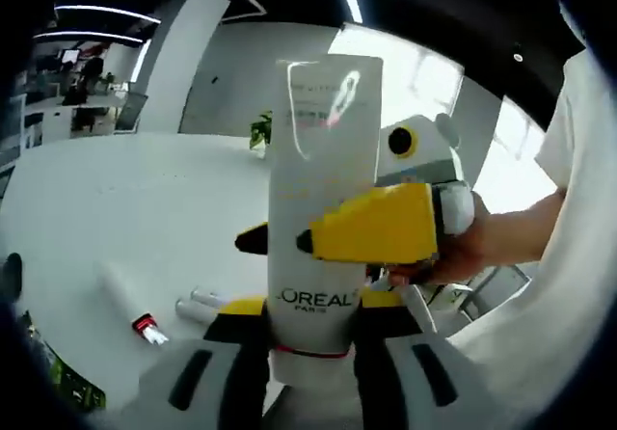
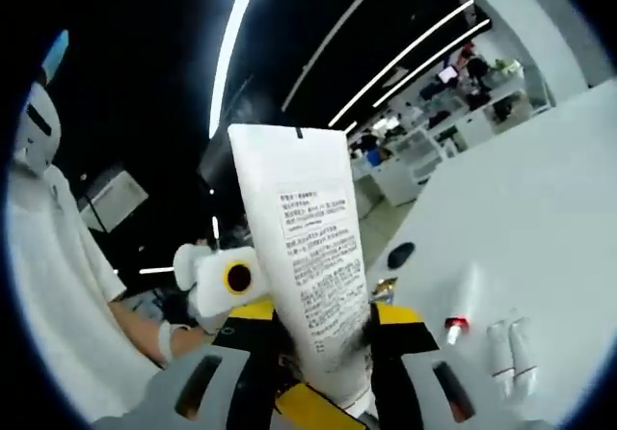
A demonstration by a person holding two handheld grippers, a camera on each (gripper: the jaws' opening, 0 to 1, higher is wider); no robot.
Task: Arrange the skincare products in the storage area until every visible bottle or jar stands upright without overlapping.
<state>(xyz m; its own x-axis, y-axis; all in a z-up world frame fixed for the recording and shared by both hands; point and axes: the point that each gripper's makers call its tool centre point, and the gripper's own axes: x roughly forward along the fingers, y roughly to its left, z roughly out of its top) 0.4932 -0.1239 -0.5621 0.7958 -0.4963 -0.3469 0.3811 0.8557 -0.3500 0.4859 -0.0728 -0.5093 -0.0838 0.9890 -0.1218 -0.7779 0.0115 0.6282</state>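
Left gripper view: we see our left gripper (image 1: 310, 326) clamped on the white tube (image 1: 318, 208), upright between the jaws; the right gripper (image 1: 371, 226) pinches it from the side. Small tubes (image 1: 198, 302) lie on the white table (image 1: 116, 199).

Right gripper view: the right gripper (image 2: 323, 348) grasps the tube above the table.

My left gripper (image 1: 313, 348) has its jaws closed on the white tube (image 1: 323, 208), clamping it near the lower end. My right gripper (image 1: 371, 223) reaches in from the right and grips the same tube at mid-height, with my right hand (image 1: 453, 252) behind it. In the right gripper view, the right gripper (image 2: 328, 353) clamps the tube (image 2: 308, 266); the left gripper (image 2: 217, 281) sits beyond.
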